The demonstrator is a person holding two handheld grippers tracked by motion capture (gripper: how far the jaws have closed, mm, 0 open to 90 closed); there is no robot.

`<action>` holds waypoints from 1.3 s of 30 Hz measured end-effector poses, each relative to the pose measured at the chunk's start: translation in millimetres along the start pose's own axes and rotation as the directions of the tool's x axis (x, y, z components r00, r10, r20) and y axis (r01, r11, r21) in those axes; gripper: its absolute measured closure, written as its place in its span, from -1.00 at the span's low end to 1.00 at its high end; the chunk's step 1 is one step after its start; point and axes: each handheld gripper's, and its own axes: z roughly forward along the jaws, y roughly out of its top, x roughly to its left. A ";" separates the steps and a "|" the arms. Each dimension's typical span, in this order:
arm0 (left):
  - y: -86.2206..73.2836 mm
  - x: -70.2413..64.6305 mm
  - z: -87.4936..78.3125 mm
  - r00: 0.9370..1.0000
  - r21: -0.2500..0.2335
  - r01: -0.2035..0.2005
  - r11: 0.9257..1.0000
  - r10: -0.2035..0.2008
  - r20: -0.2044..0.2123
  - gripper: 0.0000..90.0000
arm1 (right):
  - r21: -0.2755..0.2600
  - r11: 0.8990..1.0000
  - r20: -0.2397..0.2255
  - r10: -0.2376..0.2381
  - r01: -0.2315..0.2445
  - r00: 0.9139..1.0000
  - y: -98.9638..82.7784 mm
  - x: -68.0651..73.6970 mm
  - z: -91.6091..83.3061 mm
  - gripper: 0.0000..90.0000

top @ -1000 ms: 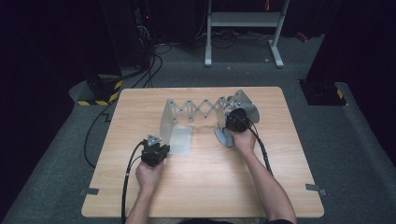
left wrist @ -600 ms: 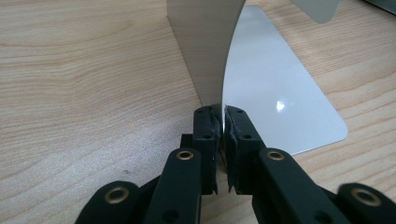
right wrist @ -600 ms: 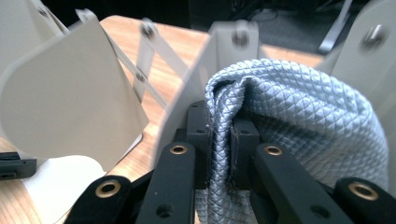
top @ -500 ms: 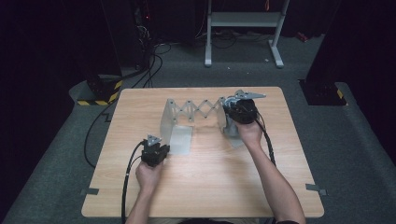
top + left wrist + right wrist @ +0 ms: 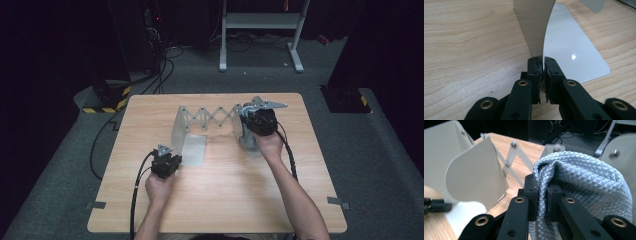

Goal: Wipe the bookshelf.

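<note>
On the table [image 5: 220, 200] we see an expanding rack [image 5: 212, 117] with two end plates joined by a scissor lattice, standing between our two hand-held grippers. Beyond the table's far edge lie cables [image 5: 165, 65] on the floor and the foot of a metal stand [image 5: 260, 30], well apart from our work.

Our left hand-held gripper [image 5: 542, 65] has its jaws together on the thin lower edge of the rack's left end plate [image 5: 534, 22], which rises straight ahead of the jaws; the plate's flat base [image 5: 574, 50] lies just to their right on the wood.

Our right hand-held gripper [image 5: 543, 192] is clamped on a fold of grey quilted cloth [image 5: 586, 177], which bulges up and to the right of the jaws, at the rack's right end plate [image 5: 245, 135]. The lattice runs off to its left.

Since a second ago, the right hand-held gripper has risen with the cloth, while the left one has kept its place.
</note>
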 end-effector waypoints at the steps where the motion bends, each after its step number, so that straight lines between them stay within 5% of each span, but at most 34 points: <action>1: 0.0 0.0 0.0 1.000 0.000 -0.001 1.000 0.001 -0.001 0.85 | 0.001 1.000 -0.002 0.001 -0.001 1.000 -3.2 0.6 -0.8 0.84; 8: 0.0 -0.3 0.0 1.000 0.000 -0.004 1.000 0.004 -0.003 0.85 | 0.032 0.999 -0.008 0.001 -0.001 1.000 -26.6 2.6 -0.3 0.84; 26: 0.1 0.2 0.0 1.000 0.001 -0.003 1.000 0.003 0.005 0.84 | 0.185 0.982 0.014 0.043 -0.045 0.999 -65.8 -2.1 41.9 0.84; 34: 0.1 -0.5 0.2 1.000 0.001 -0.006 1.000 0.006 0.006 0.84 | 0.056 0.998 -0.019 0.013 -0.012 1.000 -40.1 4.6 2.1 0.83; 39: 0.1 -0.1 0.4 1.000 -0.002 -0.003 1.000 0.003 0.008 0.84 | 0.006 1.000 -0.027 -0.019 0.019 0.999 -18.9 8.5 -20.8 0.83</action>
